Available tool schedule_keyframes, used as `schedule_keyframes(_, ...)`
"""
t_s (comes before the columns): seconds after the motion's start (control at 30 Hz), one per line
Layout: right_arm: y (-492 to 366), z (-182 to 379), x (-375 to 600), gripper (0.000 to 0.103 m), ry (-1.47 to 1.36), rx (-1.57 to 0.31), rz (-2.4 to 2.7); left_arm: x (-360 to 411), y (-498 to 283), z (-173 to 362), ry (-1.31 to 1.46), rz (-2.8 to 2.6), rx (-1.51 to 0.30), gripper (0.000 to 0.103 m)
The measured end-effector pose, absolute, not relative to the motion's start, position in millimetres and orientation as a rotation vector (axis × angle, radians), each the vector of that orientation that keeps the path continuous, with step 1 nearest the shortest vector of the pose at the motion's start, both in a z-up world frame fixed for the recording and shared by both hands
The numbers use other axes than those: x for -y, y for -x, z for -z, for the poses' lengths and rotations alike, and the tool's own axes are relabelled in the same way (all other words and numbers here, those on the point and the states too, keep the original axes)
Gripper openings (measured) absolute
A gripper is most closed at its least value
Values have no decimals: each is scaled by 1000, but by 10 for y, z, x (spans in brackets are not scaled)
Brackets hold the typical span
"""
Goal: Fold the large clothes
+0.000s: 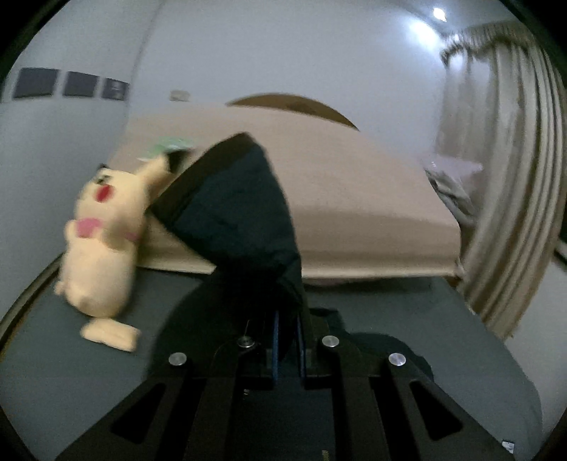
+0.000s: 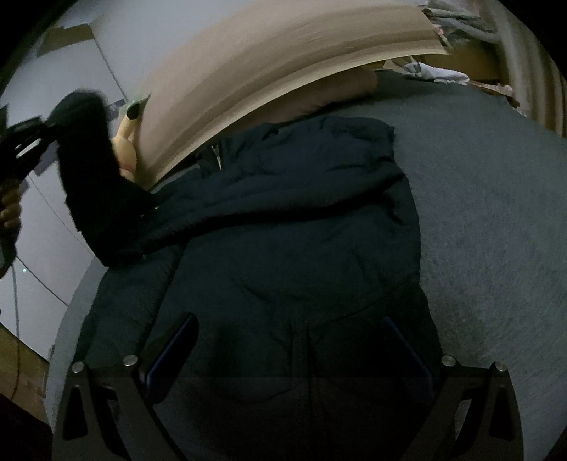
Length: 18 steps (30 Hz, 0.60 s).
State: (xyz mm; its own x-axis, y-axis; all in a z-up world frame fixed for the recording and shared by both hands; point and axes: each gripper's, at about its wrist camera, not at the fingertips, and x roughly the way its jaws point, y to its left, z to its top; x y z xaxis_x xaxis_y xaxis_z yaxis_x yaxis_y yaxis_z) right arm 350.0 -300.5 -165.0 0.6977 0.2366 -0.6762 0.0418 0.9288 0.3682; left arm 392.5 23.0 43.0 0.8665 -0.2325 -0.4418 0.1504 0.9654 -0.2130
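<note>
Dim, blurred, ceiling lamp [image 1: 439,14] glare (fisheye-warped)

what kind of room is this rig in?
Most likely a home bedroom. A tan mattress lies behind the grey work surface, pleated curtains hang at the right, and a cream plush toy sits beside the dark jacket being folded.
</note>
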Motion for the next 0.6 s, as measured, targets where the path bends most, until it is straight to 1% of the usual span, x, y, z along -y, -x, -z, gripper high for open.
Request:
schedule_keyframes(0.17,-3509,1663,3073,103,-413,-784,-130,352,-4025,-71,106,249,-562,8)
schedule_keyframes(0.37,-3508,1693,3136,103,-457,-771,-149,774,-4241,359,49,282,-678,9)
schedule_keyframes(0.43,-3508,1700,3148,103,-466,-770,-153,858,-4292,484,28,283,-733,30)
schedule_keyframes(0.47,-3506,1701,3154,103,-471,-768,-154,881,-4294,521,26,286,-752,59)
schedule_keyframes(0.5,-3503,1701,3161,103,-475,-767,-155,902,-4280,535,27,285,-757,84)
schedule_keyframes(0.53,-3507,1701,3164,103,-477,-767,-156,908,-4272,545,24,279,-758,88)
schedule_keyframes(0.6,-3511,1699,3163,103,-477,-768,-156,983,-4261,510,17,301,-764,88)
